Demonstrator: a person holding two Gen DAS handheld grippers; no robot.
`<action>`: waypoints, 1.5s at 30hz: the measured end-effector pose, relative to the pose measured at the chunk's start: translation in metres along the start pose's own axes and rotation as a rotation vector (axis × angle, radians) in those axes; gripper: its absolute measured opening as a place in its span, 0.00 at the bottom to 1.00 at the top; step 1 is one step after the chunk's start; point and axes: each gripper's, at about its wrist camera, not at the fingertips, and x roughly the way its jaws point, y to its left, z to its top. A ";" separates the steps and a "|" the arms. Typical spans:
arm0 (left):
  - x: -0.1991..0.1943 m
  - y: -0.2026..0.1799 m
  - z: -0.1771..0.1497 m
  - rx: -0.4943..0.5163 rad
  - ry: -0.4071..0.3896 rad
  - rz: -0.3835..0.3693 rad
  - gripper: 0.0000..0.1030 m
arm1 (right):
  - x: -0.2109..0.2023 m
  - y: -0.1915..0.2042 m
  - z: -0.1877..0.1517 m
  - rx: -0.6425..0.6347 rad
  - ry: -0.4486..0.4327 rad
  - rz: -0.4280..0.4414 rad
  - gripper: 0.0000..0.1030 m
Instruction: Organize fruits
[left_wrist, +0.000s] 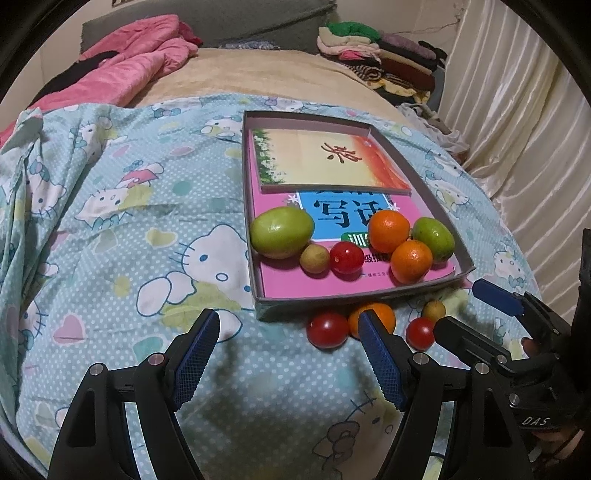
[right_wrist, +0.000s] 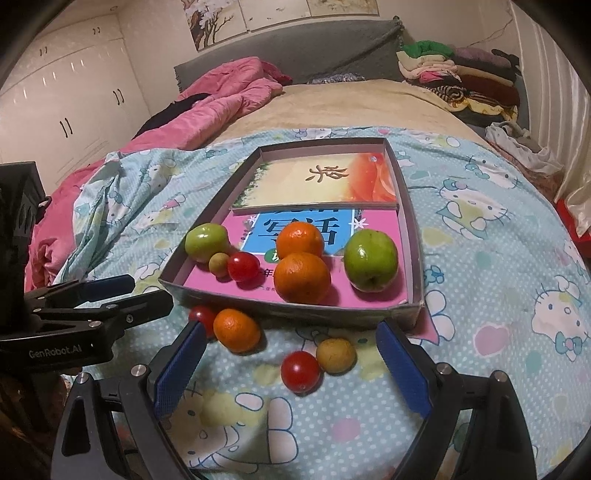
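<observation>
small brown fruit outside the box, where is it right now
In the right wrist view the small brown fruit lies on the bedsheet just before the box, touching a red tomato on its left, between the open right tongs.

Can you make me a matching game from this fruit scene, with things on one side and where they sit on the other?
Things:
1. big green fruit
2. loose orange
3. yellow picture book
4. folded clothes pile

Places:
A. on the bedsheet, outside the box
B. far end of the bed
C. right side of the box, near the front
D. back half of the box, on the pink book

Pairs: 1-C, 2-A, 3-D, 4-B
</observation>
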 end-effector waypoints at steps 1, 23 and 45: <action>0.001 0.000 0.000 0.001 0.003 0.000 0.76 | 0.000 0.000 0.000 0.000 0.002 -0.002 0.90; 0.015 -0.007 -0.007 0.033 0.078 -0.006 0.76 | 0.003 -0.002 -0.008 0.025 0.053 -0.016 0.90; 0.028 -0.013 -0.011 0.056 0.116 -0.070 0.52 | 0.018 -0.007 -0.021 0.056 0.173 0.024 0.42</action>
